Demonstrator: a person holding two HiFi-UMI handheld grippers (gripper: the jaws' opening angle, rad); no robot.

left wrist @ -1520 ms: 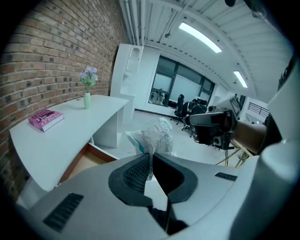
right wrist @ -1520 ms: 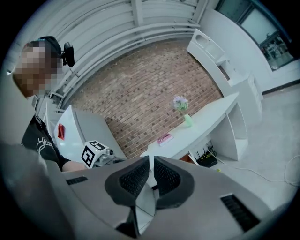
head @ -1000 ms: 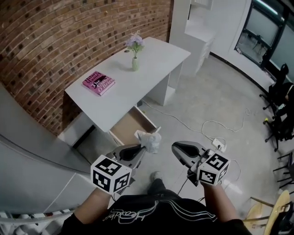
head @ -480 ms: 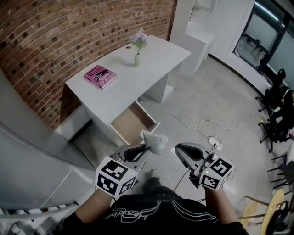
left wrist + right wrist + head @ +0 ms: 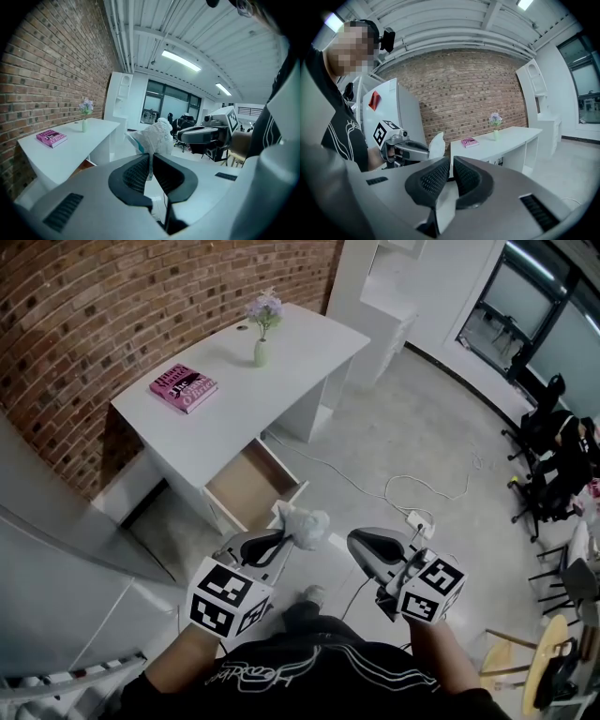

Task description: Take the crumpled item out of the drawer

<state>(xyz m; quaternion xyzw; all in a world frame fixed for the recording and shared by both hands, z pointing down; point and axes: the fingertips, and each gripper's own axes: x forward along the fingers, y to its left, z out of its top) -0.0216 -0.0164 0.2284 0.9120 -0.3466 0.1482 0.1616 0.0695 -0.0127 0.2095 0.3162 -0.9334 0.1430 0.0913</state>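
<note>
crumpled item [image 5: 302, 526] pinched in left claw [image 5: 282, 540] tips, sticking out beyond them

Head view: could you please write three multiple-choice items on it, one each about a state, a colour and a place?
1. The drawer is: A open; B shut; C lifted out.
2. The book on the desk is: A pink; B green; C black.
3. The crumpled item is: A in the drawer; B on the desk; C between the left gripper's jaws.
Answers: A, it stands pulled out from under the desk; A, its cover is pink; C, the jaws are pinched on its edge, out beyond the drawer.
</note>
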